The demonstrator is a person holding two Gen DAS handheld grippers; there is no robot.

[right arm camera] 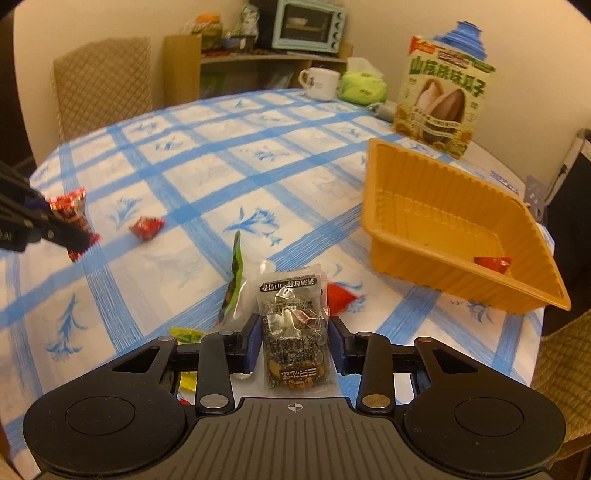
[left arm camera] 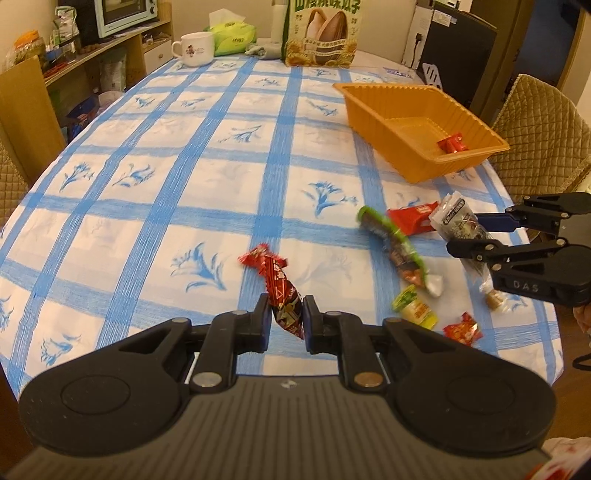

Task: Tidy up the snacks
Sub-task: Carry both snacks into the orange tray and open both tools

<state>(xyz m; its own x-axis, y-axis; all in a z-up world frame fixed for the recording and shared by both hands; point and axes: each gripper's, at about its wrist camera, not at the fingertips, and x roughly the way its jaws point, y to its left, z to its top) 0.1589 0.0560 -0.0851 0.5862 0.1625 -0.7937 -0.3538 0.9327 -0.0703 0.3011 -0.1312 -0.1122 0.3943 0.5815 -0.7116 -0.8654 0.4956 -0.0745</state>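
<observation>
Crinkled red foil marks the twisted candy wrapper (left arm camera: 282, 295) pinched tight in the left gripper (left arm camera: 287, 320) at six o'clock on the blue-checked tablecloth (left arm camera: 155, 177). At three o'clock, the right gripper (right arm camera: 294, 341) closes narrowly around a flat, clear speckled snack packet (right arm camera: 293, 332); at one o'clock, the ribbed orange plastic tray (left arm camera: 384, 122) holds one red candy (left arm camera: 451, 144).

1. A white mug (left arm camera: 194, 48) with a small print stands on the table (left arm camera: 155, 177) at about 11 o'clock in the left wrist view.
2. A green tissue pack (left arm camera: 232, 37) lies just beside the mug, toward 12 o'clock.
3. A pale blue toaster oven (right arm camera: 309, 25) sits on a wooden shelf unit (right arm camera: 258, 70) at 12 o'clock in the right wrist view.
4. A quilted tan chair (right arm camera: 103, 85) stands at the table's far edge, at 10 o'clock there.
5. A black cabinet (left arm camera: 458, 44) stands behind the table at 1 o'clock in the left wrist view.
</observation>
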